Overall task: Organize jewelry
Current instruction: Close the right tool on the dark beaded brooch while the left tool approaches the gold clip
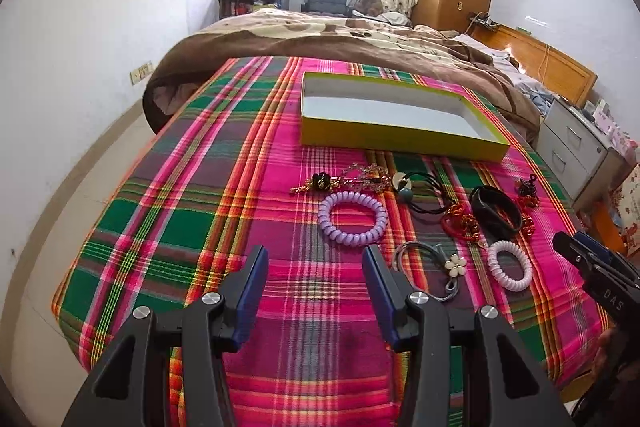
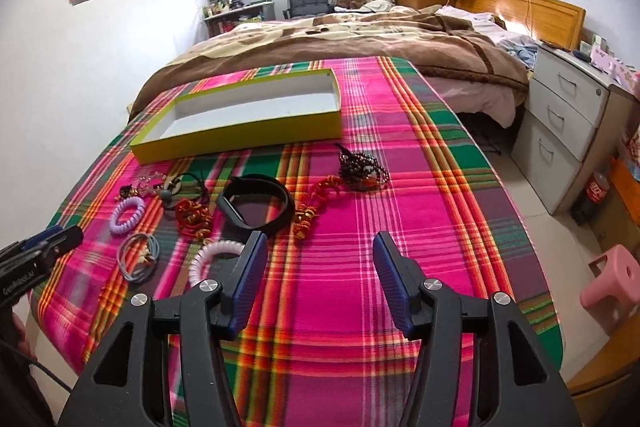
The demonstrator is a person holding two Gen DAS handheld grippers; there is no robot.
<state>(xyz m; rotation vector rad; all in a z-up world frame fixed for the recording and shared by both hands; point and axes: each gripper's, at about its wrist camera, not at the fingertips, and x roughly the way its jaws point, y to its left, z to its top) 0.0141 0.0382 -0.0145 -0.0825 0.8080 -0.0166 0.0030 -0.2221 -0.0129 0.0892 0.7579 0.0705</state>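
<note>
A shallow yellow box (image 1: 400, 141) (image 2: 240, 143) with a white inside sits empty at the far side of the plaid cloth. Jewelry lies in front of it: a purple coil band (image 1: 353, 219) (image 2: 127, 215), a pale pink coil band (image 1: 510, 265) (image 2: 212, 255), a black bangle (image 1: 496, 213) (image 2: 258, 205), a grey hair tie with a flower (image 1: 436, 267) (image 2: 138, 255), red-gold ornaments (image 1: 460, 223) (image 2: 314, 205), dark beads (image 2: 362, 167) and a gold crystal piece (image 1: 348, 181). My left gripper (image 1: 316, 259) is open and empty, just short of the purple band. My right gripper (image 2: 320, 247) is open and empty, right of the pink band.
The plaid cloth (image 1: 192, 211) (image 2: 440, 211) covers a table that abuts a bed with a brown blanket (image 1: 320, 35) (image 2: 360, 35). White drawers (image 2: 560, 123), a pink stool (image 2: 612, 283) and a cola bottle (image 2: 592, 193) stand on the floor to the right.
</note>
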